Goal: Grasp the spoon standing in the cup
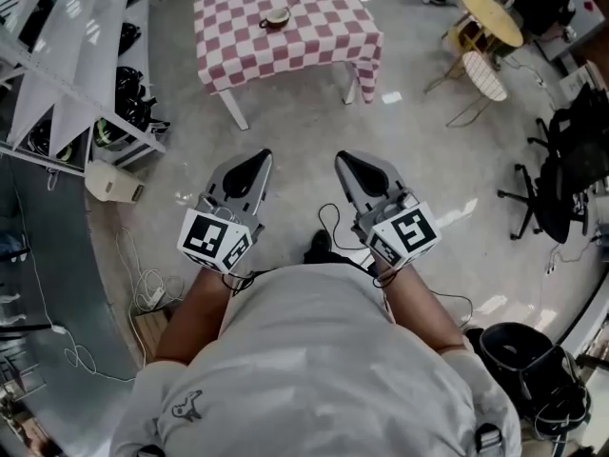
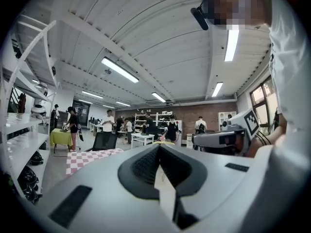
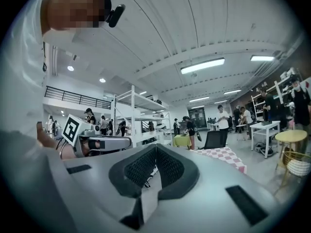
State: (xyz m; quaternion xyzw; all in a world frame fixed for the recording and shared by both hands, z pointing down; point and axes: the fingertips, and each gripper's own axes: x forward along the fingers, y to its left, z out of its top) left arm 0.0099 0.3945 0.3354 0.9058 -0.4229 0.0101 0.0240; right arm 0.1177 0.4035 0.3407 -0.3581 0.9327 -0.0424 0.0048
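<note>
The small table draped in a red-and-white checked cloth (image 1: 314, 50) stands far ahead, well apart from the person, with grey concrete floor (image 1: 304, 131) between. The task's thing is there: a small dark cup with a pale rim (image 1: 276, 17) sits near the cloth's far edge. The spoon in it is too small to make out from here.

Both tools are held low, close to the body and side by side, which reads as a carrying posture before the approach, not a reach. The grey left gripper (image 1: 259, 157) has its 2 ribbed black pads pressed together with nothing between them. The grey right gripper (image 1: 344, 158) is closed the same way and is also empty. I judge that the grasp has not begun and the person must first walk up.

The straight path looks unobstructed. To the left stands a white metal shelf rack (image 1: 76, 55), with a beige box (image 1: 112, 183) and loose white cables (image 1: 143, 284) at its foot. On the right are a black office chair (image 1: 561, 179), a round yellow table (image 1: 490, 15) and a black bin (image 1: 519, 360), all off the line.
</note>
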